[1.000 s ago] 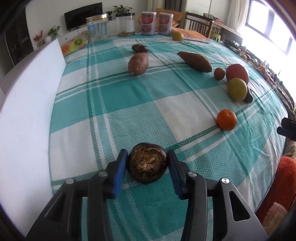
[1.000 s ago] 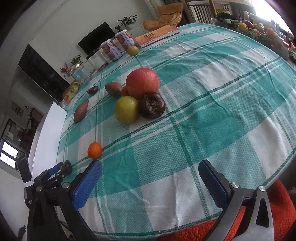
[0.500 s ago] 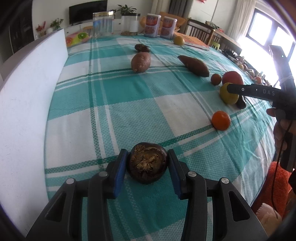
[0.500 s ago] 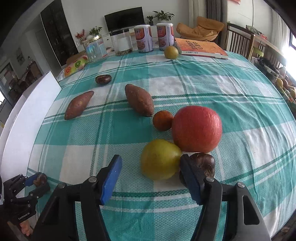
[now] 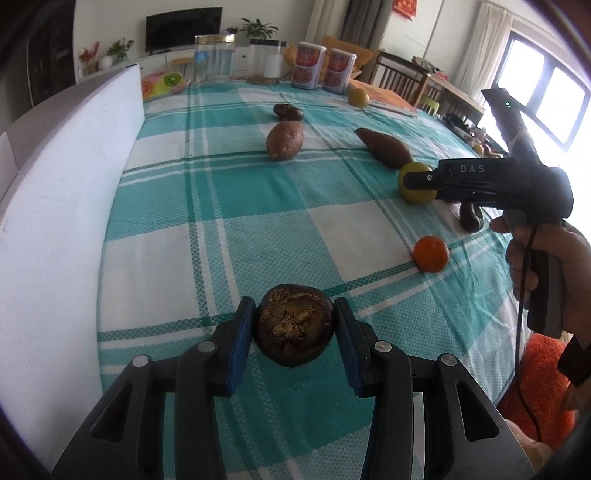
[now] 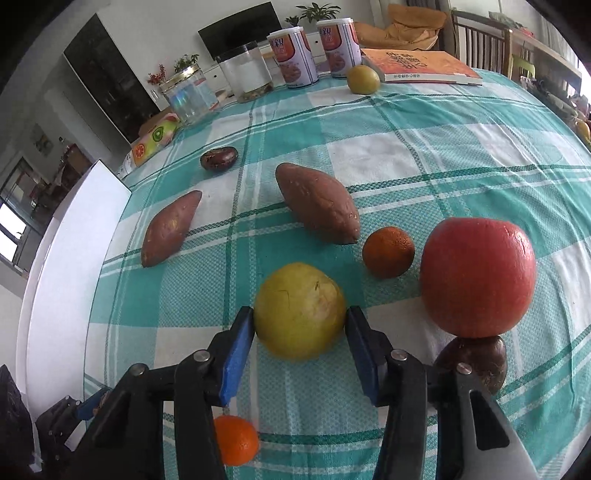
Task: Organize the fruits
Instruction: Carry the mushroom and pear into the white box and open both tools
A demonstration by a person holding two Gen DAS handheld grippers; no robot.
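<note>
Two tools, each on a fruit. Left tool (image 5: 294, 330) pinching dark mangosteen (image 5: 293, 326); right tool (image 6: 300, 326), jaws just closing, clamped on yellow-green fruit (image 6: 299, 310), beside red fruit (image 6: 478, 275) on tabletop (image 6: 424, 155).

Bright window (image 5: 543, 99); wall television (image 5: 183, 27); wooden chairs (image 5: 400, 79)

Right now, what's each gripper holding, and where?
Left gripper: dark brown fruit, clamped at its sides. Right gripper: yellow-green fruit, pads on its sides.
</note>
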